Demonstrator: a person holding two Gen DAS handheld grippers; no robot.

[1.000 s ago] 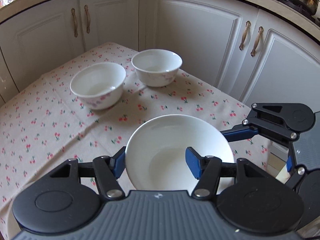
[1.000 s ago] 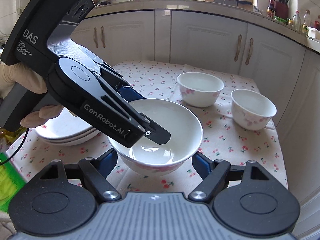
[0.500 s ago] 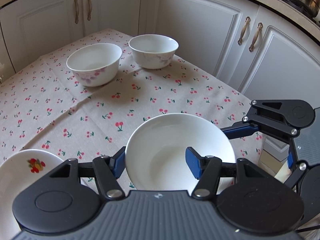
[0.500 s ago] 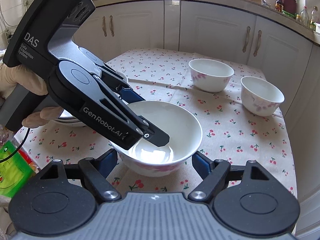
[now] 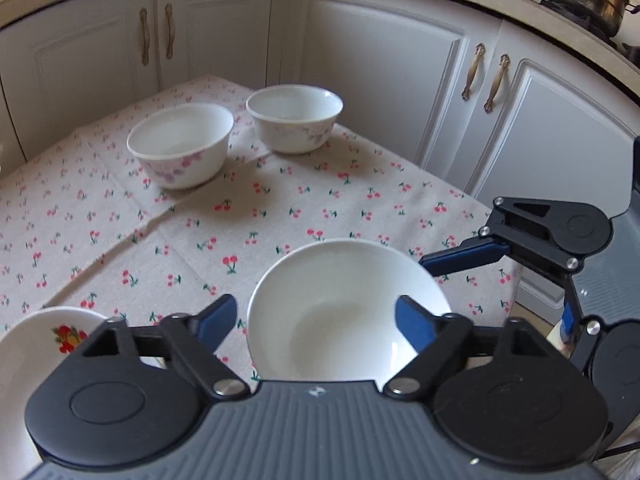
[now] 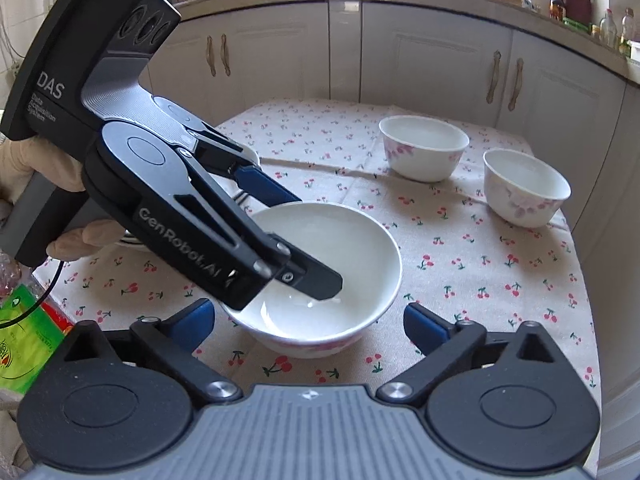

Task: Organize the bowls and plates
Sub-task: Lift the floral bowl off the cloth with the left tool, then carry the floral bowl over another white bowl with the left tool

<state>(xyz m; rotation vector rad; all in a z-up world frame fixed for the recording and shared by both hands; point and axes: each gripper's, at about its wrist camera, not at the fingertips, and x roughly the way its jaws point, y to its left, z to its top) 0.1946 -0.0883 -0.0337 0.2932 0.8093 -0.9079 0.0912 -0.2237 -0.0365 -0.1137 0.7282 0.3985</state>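
A plain white bowl rests on the cherry-print tablecloth right in front of both grippers. My left gripper is opening: its left pad stands clear outside the rim, while its right pad hovers over the bowl's inside and nothing is pinched. In the right wrist view the same bowl lies between the pads of my right gripper, which is opening too and touches neither side. The left gripper straddles the bowl's far rim there. Two flowered bowls stand at the table's far end.
A white plate with a fruit print lies at the near left. A gloved hand holds the left gripper. White cabinets close in behind and to the right of the table. A green packet lies at the left.
Both pairs of jaws have spread apart from the white bowl. The bowl itself has stayed put on the cloth.
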